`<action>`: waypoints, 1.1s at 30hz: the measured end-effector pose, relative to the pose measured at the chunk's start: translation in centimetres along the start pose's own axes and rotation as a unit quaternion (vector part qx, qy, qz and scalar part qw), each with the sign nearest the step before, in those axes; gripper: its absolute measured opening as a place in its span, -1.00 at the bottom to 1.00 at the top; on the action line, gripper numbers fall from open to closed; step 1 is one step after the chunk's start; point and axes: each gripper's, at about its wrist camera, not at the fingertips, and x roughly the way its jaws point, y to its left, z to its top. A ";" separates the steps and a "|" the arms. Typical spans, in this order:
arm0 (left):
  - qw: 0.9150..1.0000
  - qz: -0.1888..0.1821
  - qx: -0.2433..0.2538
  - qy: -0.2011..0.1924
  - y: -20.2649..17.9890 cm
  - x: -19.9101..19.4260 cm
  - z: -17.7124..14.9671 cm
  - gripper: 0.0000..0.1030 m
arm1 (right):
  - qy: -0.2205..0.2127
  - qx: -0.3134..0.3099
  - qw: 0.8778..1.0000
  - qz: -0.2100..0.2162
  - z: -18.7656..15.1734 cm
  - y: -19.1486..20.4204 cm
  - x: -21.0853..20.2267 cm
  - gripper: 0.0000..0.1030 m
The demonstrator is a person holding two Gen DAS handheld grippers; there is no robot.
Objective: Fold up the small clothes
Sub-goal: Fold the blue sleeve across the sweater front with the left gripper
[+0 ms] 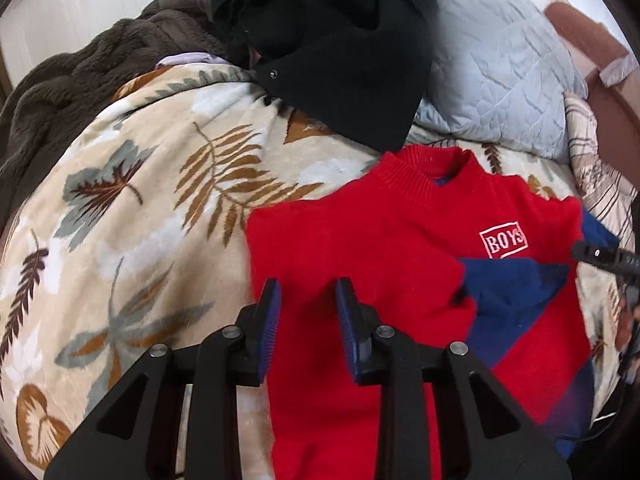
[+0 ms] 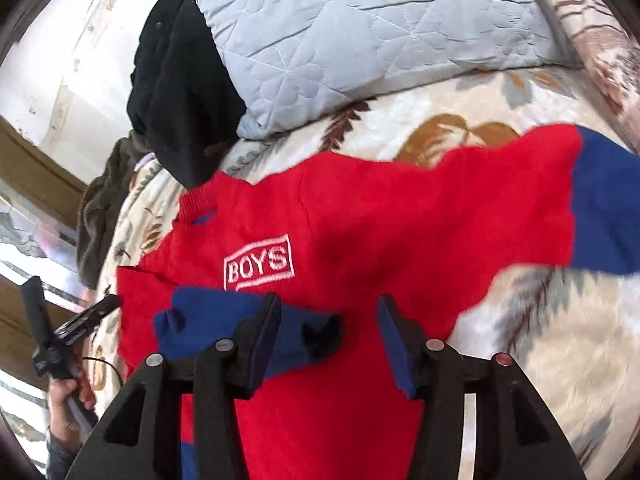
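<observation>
A small red sweater [image 1: 360,240] with blue cuffs and a white BOYS patch [image 2: 259,264] lies front up on a leaf-print blanket [image 1: 140,220]. One sleeve is folded across the chest, its blue cuff [image 2: 192,320] near the patch. The other sleeve [image 2: 500,200] stretches out to the right in the right wrist view and ends in a blue cuff [image 2: 608,208]. My left gripper [image 1: 308,296] is open over the sweater's left side, with nothing pinched. Open too, my right gripper [image 2: 328,312] hovers above the folded cuff, its pads clear of the cloth. One of its fingers [image 1: 596,255] shows at the sweater's right edge.
A black garment [image 1: 340,60] is heaped behind the sweater's collar. A pale blue quilted pillow [image 2: 360,32] lies beside it, and a brown fleece blanket [image 1: 80,80] is bunched at the back left. A hand [image 2: 68,404] holds the left gripper's handle.
</observation>
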 end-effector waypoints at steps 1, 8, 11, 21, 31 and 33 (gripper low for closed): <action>1.000 0.004 0.005 0.003 -0.3 0.4 0.3 -0.42 | 0.014 -0.020 1.000 0.008 0.6 0.3 0.8 0.00; 0.999 0.021 0.025 0.042 -1.7 4.3 1.1 -0.64 | 0.088 -0.102 0.991 -0.021 -0.6 2.9 6.3 -0.87; 0.999 0.022 0.012 0.025 -1.3 4.0 0.9 -0.83 | 0.051 -0.084 0.995 -0.008 -0.1 2.6 4.9 -0.89; 0.998 0.035 -0.043 -0.019 -1.1 3.9 1.1 -0.84 | 0.003 -0.081 0.996 -0.037 1.7 1.7 5.7 -0.85; 0.997 0.006 -0.012 -0.075 -2.0 -1.1 -0.5 -0.82 | -0.022 -0.132 0.991 -0.009 0.2 2.0 1.2 -0.28; 0.997 -0.015 0.010 -0.070 -3.8 -1.1 -0.9 -0.82 | -0.010 -0.129 0.992 0.001 -0.8 1.3 1.4 -0.28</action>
